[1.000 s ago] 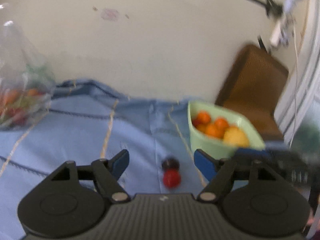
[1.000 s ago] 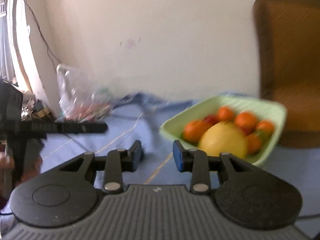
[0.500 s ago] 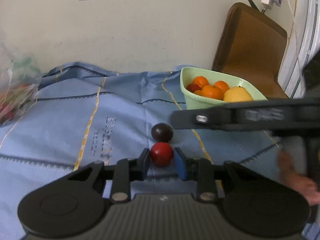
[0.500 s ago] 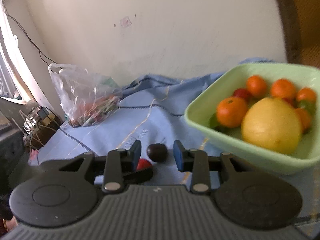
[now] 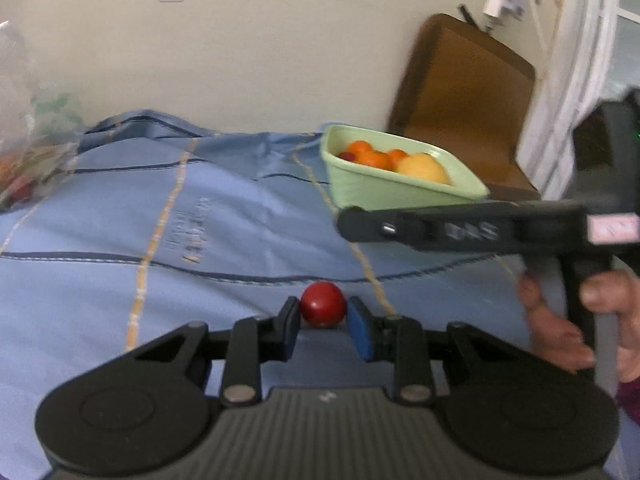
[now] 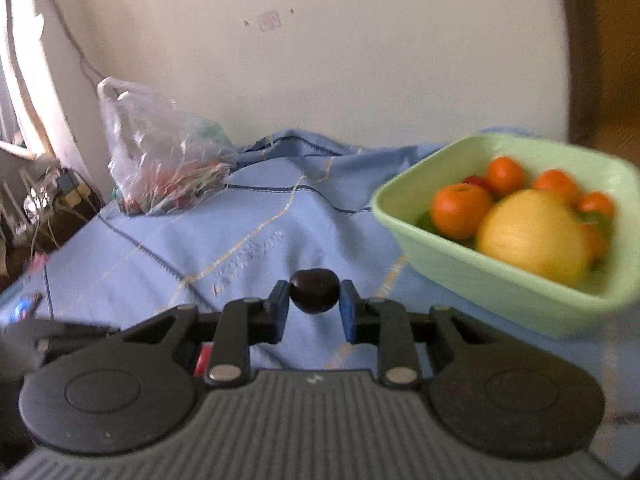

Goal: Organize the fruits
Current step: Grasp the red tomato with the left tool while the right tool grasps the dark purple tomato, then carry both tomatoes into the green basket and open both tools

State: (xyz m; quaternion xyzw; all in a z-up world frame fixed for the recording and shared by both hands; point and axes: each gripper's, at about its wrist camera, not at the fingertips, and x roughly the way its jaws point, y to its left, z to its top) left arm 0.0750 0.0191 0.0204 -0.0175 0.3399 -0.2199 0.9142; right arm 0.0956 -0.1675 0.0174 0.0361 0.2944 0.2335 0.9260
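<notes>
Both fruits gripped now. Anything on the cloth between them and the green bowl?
Nothing visible. The left gripper holds the red fruit, the right gripper the dark fruit, its jaws having just been closing on it. Only bare blue cloth lies between them and the green bowl, apart from the right gripper's body crossing the left wrist view.

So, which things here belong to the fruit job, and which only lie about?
Belong:
- red fruit, in left gripper
- dark fruit, in right gripper
- green bowl of fruit

Lying about:
- plastic bag
- blue cloth
- brown chair
</notes>
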